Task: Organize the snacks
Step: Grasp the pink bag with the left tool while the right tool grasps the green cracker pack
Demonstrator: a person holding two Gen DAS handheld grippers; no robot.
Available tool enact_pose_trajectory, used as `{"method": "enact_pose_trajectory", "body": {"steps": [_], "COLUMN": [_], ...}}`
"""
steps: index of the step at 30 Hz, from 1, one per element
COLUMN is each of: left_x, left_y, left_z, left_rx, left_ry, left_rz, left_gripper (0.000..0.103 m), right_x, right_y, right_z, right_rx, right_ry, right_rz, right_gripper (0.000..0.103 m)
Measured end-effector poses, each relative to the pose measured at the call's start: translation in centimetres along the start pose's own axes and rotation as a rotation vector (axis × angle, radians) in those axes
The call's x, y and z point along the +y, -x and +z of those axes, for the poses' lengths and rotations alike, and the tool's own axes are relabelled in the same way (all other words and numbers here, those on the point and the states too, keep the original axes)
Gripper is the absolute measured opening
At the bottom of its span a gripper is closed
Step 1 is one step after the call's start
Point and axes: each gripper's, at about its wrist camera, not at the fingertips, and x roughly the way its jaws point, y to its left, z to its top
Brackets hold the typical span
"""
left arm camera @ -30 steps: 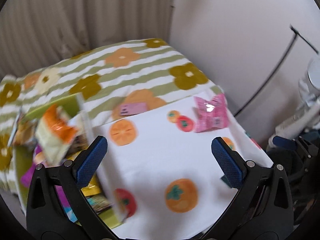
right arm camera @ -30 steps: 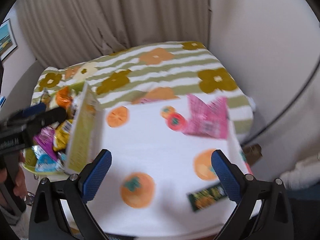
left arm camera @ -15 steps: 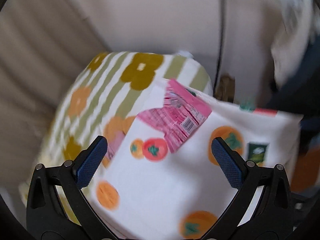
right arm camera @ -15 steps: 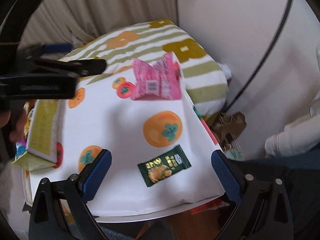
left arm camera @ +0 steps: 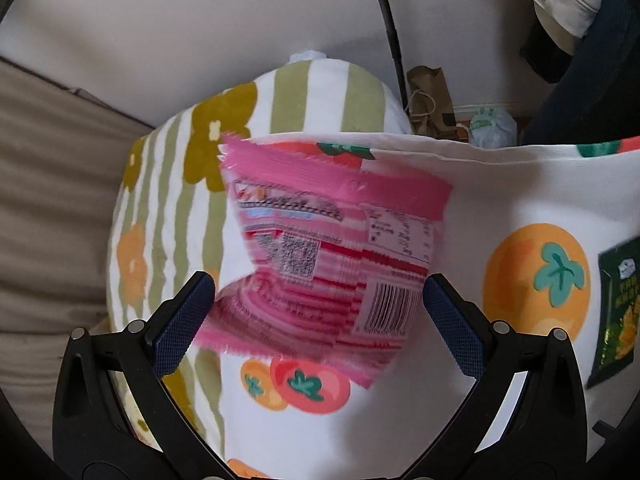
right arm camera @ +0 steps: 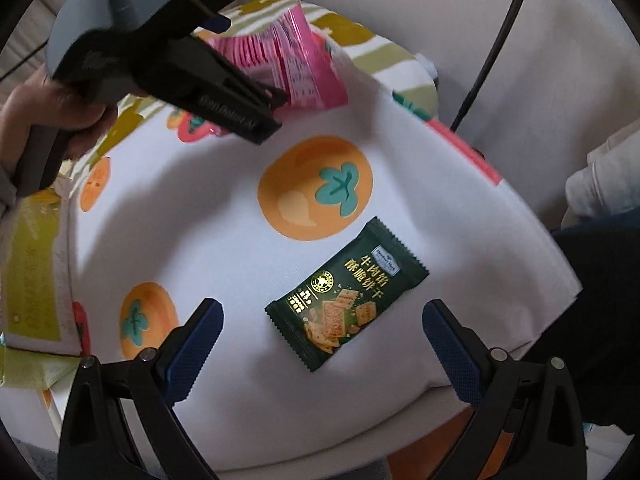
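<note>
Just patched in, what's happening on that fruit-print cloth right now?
A person is sorting snacks with a handheld gripper in each hand. The left gripper is open, its fingers on either side of the pink snack bag at the far edge of the fruit-print cloth; nothing is gripped yet. The right gripper is open too, lined up on the dark green cracker packet lying flat nearer the front.

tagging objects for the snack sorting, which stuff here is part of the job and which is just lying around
Part of the job:
pink snack bag, between the open left claw fingers
green cracker packet, ahead of the open right claw
yellow-green snack box at the cloth's left edge

Just lying about:
brown paper bag
black cable
white plastic bag
</note>
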Motion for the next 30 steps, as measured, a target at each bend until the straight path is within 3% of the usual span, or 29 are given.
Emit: {"method": "enact_pose_trajectory", "body": {"steps": [5,7,10,13,15,22,24,30], "left_x": [-0.5,0.0,1.6,2.4,2.4,1.8,1.7,0.6], "left_y": [-1.3,-1.6,-2.1,-2.3,-2.1,-1.3,-1.0,0.5], "left_z": [-0.1,-0.3,-0.7,-1.3,-1.7,-4.1,-5.2,-9.0], "left_rx": [0.001,0.006,0.032,0.043,0.046,0.111,0.141,0.232], "left_ry": [-0.043,-0.004,0.097,0.152,0.163,0.200,0.241,0.404], "left_rz": [0.023,-0.025,-0.162,-0.194,-0.201,-0.176,-0.174,-0.154], "left_gripper": [0.103,0.097,0.083,0.075,0.068,0.066,0.066,0.066], "right_x": [0.2,0.5,1.1,1.8,2.1,2.5,2.3,1.1], "right_y": [-1.7,-2.3,-3.0,-3.5,-3.7,-3.9,-3.6,-3.2], "right_z": [0.0,0.1,0.3,0.8,1.2,1.6,1.4,1.0], "right_rx": [0.020,0.025,0.015,-0.006,-0.020,-0.032,-0.038,-0.056], "right_ry": [-0.017,-0.010,0.007,0.028,0.055,0.100,0.119,0.118], "right_rz": [-0.005,-0.002,-0.002,0.008,0.006,0.011,0.010,0.026], "right_gripper": [0.099,0.099,0.099,0.099,0.099,0.096,0.089,0.082]}}
